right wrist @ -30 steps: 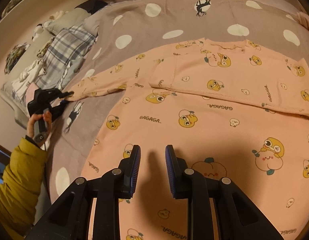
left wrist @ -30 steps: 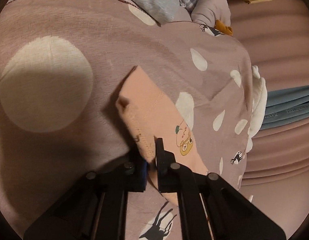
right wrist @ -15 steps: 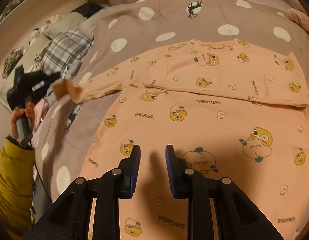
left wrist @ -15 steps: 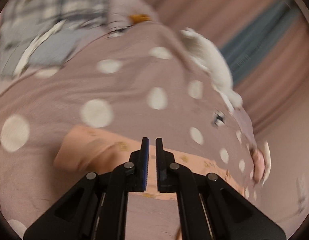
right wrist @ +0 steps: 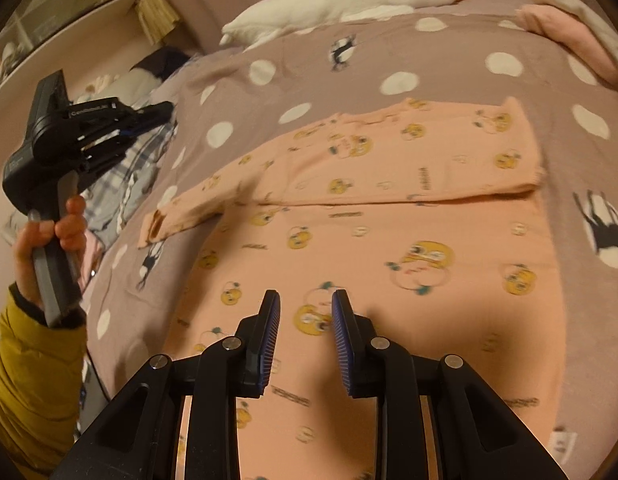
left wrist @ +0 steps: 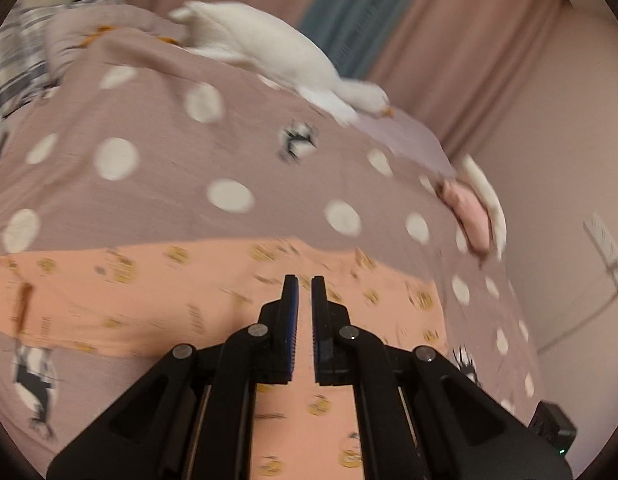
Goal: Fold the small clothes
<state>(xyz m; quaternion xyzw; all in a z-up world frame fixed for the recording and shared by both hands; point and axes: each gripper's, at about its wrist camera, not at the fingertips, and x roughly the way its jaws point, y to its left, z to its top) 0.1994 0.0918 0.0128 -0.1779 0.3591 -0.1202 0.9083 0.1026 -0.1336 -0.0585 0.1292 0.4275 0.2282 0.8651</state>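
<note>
A small peach shirt [right wrist: 389,216] with yellow cartoon prints lies flat on the dotted mauve bedspread [right wrist: 349,80]. One sleeve is folded across its chest; the other sleeve [right wrist: 181,212] lies out to the left. My right gripper [right wrist: 305,304] hovers open and empty over the shirt's lower body. My left gripper [left wrist: 301,284] has its jaws nearly together with nothing between them, above the shirt [left wrist: 189,292]. It also shows in the right wrist view [right wrist: 141,120], held up in the air left of the shirt.
A white goose plush [right wrist: 341,0] lies along the far edge of the bed. A pink and white pillow [right wrist: 569,28] sits at the far right. Plaid and grey bedding [right wrist: 125,172] is piled at the left.
My left gripper let go of the sleeve cuff, which now lies on the bedspread, and rose and swung towards the shirt. My right gripper stayed open over the shirt's lower body.
</note>
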